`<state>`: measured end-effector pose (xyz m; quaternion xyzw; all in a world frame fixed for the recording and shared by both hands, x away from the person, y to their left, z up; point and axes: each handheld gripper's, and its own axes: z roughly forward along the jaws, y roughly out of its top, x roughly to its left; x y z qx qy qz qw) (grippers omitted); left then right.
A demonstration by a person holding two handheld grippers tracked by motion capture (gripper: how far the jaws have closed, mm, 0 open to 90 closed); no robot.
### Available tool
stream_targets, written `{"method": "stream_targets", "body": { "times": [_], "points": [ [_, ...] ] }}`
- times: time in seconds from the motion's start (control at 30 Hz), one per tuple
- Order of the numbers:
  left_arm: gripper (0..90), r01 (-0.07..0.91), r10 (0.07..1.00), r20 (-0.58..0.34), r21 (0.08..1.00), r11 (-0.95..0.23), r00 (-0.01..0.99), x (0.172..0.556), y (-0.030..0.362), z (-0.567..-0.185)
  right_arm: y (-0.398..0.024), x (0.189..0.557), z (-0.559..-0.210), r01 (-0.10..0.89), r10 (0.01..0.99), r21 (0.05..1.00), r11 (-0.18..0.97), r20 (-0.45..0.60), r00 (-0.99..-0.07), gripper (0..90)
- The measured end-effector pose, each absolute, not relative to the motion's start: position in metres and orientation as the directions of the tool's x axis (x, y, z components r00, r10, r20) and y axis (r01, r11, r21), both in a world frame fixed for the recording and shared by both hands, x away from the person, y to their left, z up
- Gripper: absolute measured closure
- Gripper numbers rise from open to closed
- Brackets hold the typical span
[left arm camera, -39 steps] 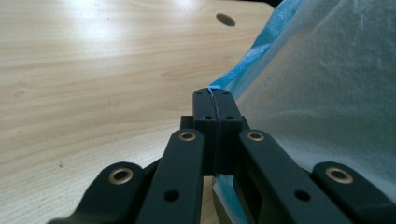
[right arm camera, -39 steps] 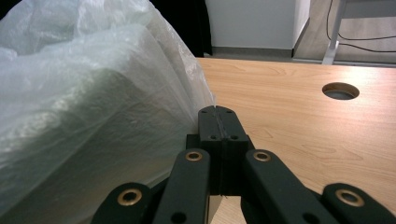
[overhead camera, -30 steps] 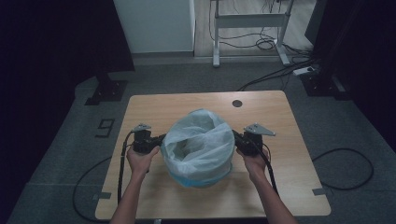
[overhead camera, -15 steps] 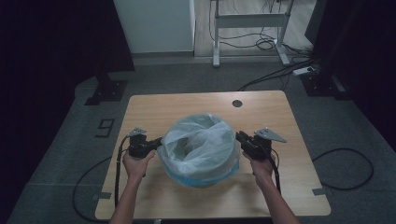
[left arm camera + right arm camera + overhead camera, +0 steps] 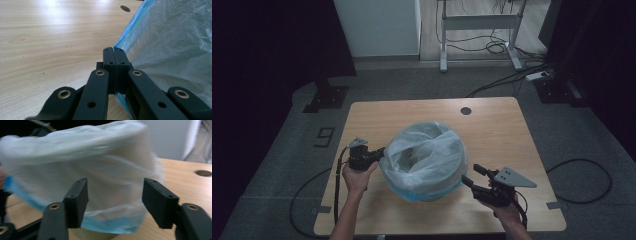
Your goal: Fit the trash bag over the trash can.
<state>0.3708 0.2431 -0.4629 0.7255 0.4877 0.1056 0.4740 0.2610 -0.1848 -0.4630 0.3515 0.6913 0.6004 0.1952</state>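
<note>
A round bin (image 5: pixel 428 192) stands mid-table, lined with a thin white-and-blue plastic bag (image 5: pixel 424 152) that drapes over its rim. My left gripper (image 5: pixel 381 152) is at the bin's left side, shut on the bag's edge; in the left gripper view the jaws (image 5: pixel 115 53) pinch the blue hem, with the bag (image 5: pixel 175 42) to their right. My right gripper (image 5: pixel 471 175) hovers off the bin's near right side. Its jaws have just been opening and press on nothing. In the right gripper view the gripper (image 5: pixel 116 192) faces the blurred bag (image 5: pixel 82 162).
The wooden table (image 5: pixel 492 125) has a round cable hole (image 5: pixel 466 110) at its far side, also seen as the hole (image 5: pixel 203 173). Cables (image 5: pixel 579 180) trail over the grey floor. A desk frame (image 5: pixel 479 22) and a white cabinet (image 5: pixel 377 25) stand behind.
The right gripper let go of the bag's right edge, opened, and drew back toward the table's near right. The left gripper stayed shut on the left edge.
</note>
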Motion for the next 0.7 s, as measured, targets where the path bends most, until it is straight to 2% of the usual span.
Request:
{"method": "stream_targets", "body": {
  "times": [0.2,0.4,0.47,0.7],
  "points": [
    [88.9,0.603,0.803,-0.307,0.794,-0.08,0.51,0.369,0.242,-0.463,-0.159,0.252,-0.464,0.227,0.694,0.971,0.069,0.117,-0.711,30.1],
    [88.9,0.6,0.8,-0.305,0.796,-0.084,0.516,0.368,0.241,-0.463,-0.138,0.241,-0.47,0.188,0.729,0.977,0.103,0.054,-0.682,32.6],
    [88.9,0.6,0.798,-0.314,0.796,-0.074,0.515,0.368,0.242,-0.464,-0.133,0.24,-0.472,0.181,0.746,0.977,0.116,0.034,-0.665,37.7],
    [88.9,0.609,0.796,-0.328,0.79,-0.064,0.509,0.367,0.247,-0.472,-0.13,0.241,-0.473,0.172,0.748,0.978,0.116,0.028,-0.663,69.4]
  ]
}}
